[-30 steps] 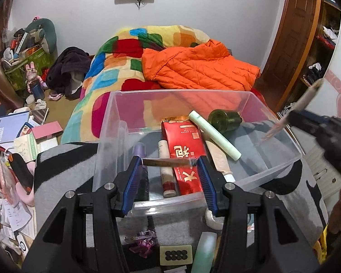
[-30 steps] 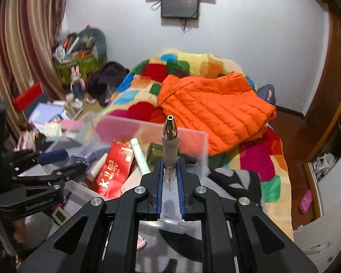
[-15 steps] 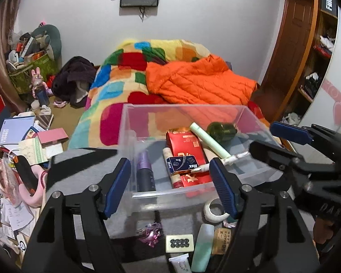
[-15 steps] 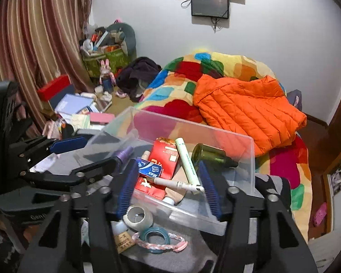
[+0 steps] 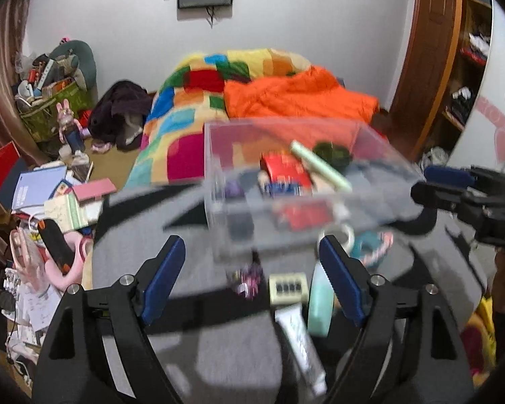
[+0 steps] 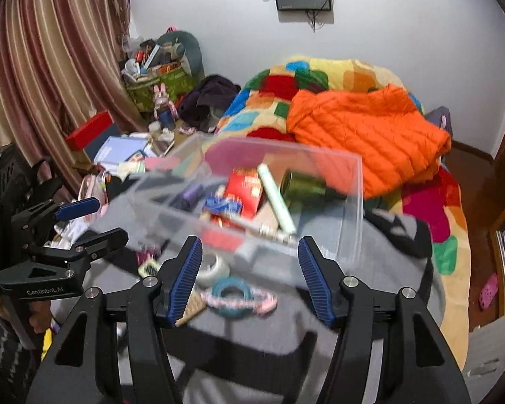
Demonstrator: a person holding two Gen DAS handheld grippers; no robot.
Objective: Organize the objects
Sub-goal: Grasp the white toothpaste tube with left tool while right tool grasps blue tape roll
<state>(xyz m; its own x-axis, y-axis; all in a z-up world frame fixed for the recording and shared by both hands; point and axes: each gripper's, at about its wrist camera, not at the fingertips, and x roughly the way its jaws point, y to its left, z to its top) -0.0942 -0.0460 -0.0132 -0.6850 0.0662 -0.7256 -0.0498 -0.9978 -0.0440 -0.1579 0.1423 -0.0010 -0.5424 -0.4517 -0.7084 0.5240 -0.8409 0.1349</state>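
Two grippers hang over a grey-and-black blanket [image 6: 397,235], both with jaws spread wide and nothing between them. Behind, in the upper right of the right view, a patchwork bed [image 6: 431,208] carries an orange jacket [image 6: 367,131]. At frame centre sits a clear bin [image 6: 350,181], blurred, holding a red box [image 6: 247,188], a pale green tube [image 6: 276,198], a dark green bottle [image 6: 303,185] and a purple item [image 6: 190,193]. The left gripper [image 5: 252,281] fills the lower part of its view; the right gripper [image 6: 249,276] does likewise. Below the bin on the blanket lie a tape roll [image 6: 213,267], a teal ring [image 6: 230,291] and a mint tube [image 5: 320,306].
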